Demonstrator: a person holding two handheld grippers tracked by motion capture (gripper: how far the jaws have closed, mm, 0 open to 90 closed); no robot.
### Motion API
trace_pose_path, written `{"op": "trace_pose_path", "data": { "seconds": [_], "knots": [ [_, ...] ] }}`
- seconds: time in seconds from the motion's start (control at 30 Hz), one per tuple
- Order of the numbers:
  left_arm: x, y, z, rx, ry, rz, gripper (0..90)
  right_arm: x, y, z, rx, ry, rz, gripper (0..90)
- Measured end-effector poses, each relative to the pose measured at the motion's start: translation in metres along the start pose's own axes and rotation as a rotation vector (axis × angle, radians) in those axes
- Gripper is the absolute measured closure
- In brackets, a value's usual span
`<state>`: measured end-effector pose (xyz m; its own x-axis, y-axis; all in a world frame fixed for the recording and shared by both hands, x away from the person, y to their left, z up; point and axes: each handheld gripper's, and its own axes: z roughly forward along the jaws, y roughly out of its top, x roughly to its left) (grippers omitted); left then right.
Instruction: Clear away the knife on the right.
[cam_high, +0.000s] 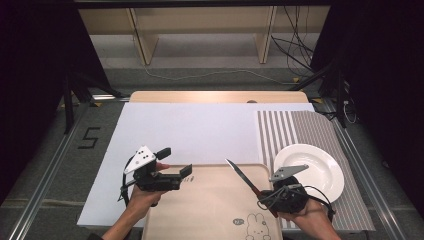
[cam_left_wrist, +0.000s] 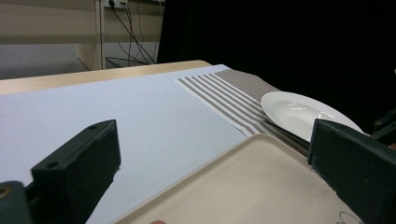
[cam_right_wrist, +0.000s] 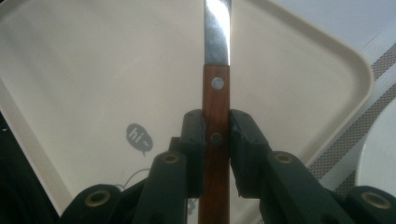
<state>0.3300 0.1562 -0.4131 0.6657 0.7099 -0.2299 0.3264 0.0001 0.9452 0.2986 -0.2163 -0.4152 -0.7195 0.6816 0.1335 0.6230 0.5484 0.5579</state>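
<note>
While the right gripper (cam_right_wrist: 216, 140) is clamping the wooden handle of a knife (cam_right_wrist: 216, 100), the blade is pointing up and away over the cream tray (cam_high: 200, 210), clear of its surface in the high view. Handle: reddish-brown wood, 2 metal rivets showing, flat steel blade tapering to a point. Tray: smooth plastic, rounded corners, raised rim, a rabbit drawing and a small "hi" speech bubble (cam_right_wrist: 139, 138) printed near its front edge.

Left gripper (cam_high: 176, 163) is hovering over the tray's left rim, jaws spread wide, nothing between them.

Surroundings: white round plate (cam_high: 320, 167), glossy, shallow well, is sitting on a brown-and-white striped placemat (cam_high: 295, 127) just right of the tray, its rim lying near the right gripper. White sheet (cam_high: 190, 130) is covering most of the tabletop; pale wood (cam_high: 215, 96) is showing along the far edge. Nothing is lying on the tray under the blade.
</note>
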Motion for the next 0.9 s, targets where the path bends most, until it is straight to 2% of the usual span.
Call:
{"op": "trace_pose_path", "data": {
  "seconds": [0.13, 0.23, 0.27, 0.43, 0.57, 0.67, 0.83, 0.9],
  "knots": [
    [0.001, 0.001, 0.0, -0.001, 0.004, 0.003, 2.3, 0.005, -0.001, 0.003, 0.018, 0.021, -0.005, 77.1],
    [0.001, 0.001, -0.001, -0.002, 0.002, 0.003, 2.3, 0.009, -0.004, 0.009, 0.058, 0.027, -0.006, 77.1],
    [0.0, 0.001, 0.0, -0.001, 0.001, 0.002, 2.3, 0.011, -0.004, 0.01, 0.07, 0.011, -0.015, 77.1],
    [0.0, 0.0, 0.0, -0.002, 0.002, 0.001, 2.3, 0.021, -0.005, 0.013, 0.106, -0.001, -0.035, 77.1],
    [0.0, 0.0, 0.0, -0.001, -0.001, 0.003, 2.3, 0.023, -0.007, 0.018, 0.127, 0.003, -0.034, 77.1],
    [-0.001, 0.001, 0.0, -0.004, -0.004, 0.002, 2.3, 0.025, -0.009, 0.025, 0.169, -0.001, -0.037, 77.1],
    [0.0, 0.001, 0.0, -0.005, -0.003, 0.001, 2.3, 0.026, -0.011, 0.031, 0.207, 0.004, -0.036, 77.1],
    [0.0, 0.0, 0.0, -0.004, -0.002, 0.001, 2.3, 0.028, -0.011, 0.033, 0.226, -0.01, -0.041, 77.1]
  ]
}}
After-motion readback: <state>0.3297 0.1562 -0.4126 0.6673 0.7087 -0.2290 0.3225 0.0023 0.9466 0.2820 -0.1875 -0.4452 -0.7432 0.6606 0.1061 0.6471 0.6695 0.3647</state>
